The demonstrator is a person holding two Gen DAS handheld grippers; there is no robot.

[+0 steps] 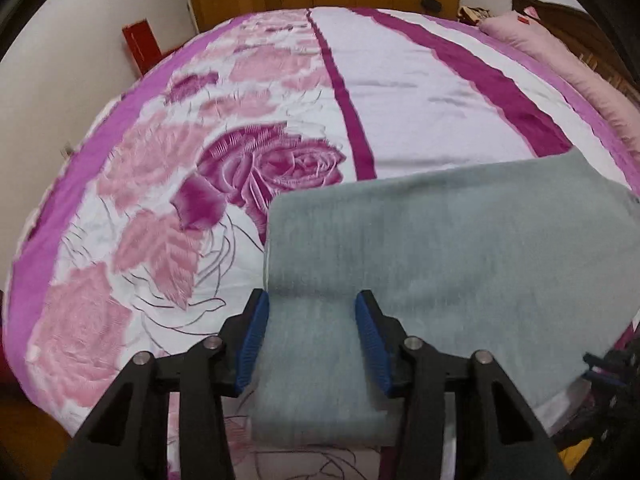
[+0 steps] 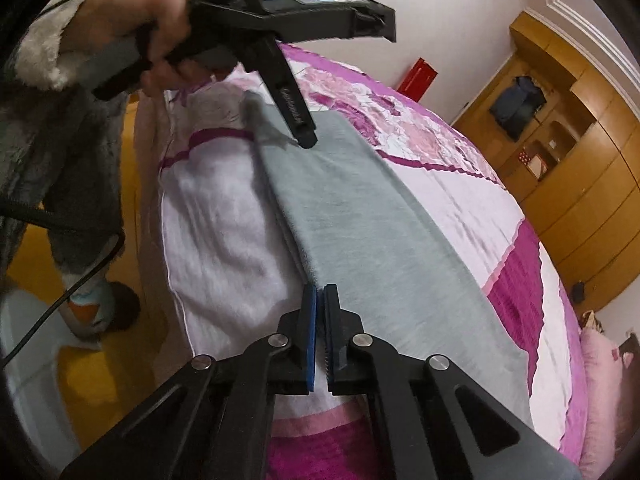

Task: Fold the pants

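1. Grey pants [image 1: 460, 240] folded flat along the near edge of the bed [image 1: 420, 92], atop a pink rose bedspread [image 1: 160, 184].
2. Left tongs [image 1: 312, 304] spread wide over the pants' left end, pinching nothing.
3. Right tongs [image 2: 320, 292] pressed together at the pants' near edge; cloth between them impossible to confirm.
4. Left tongs' tip [image 2: 306, 140] touching the pants' far end.

Soft, matt grey fleece pants [image 1: 460, 240] lie between the left gripper's [image 1: 312, 300] ribbed blue pads [image 1: 254, 340], over a smooth printed cloth bedspread [image 1: 160, 168], with glossy wooden cabinets [image 2: 580, 184] beyond.
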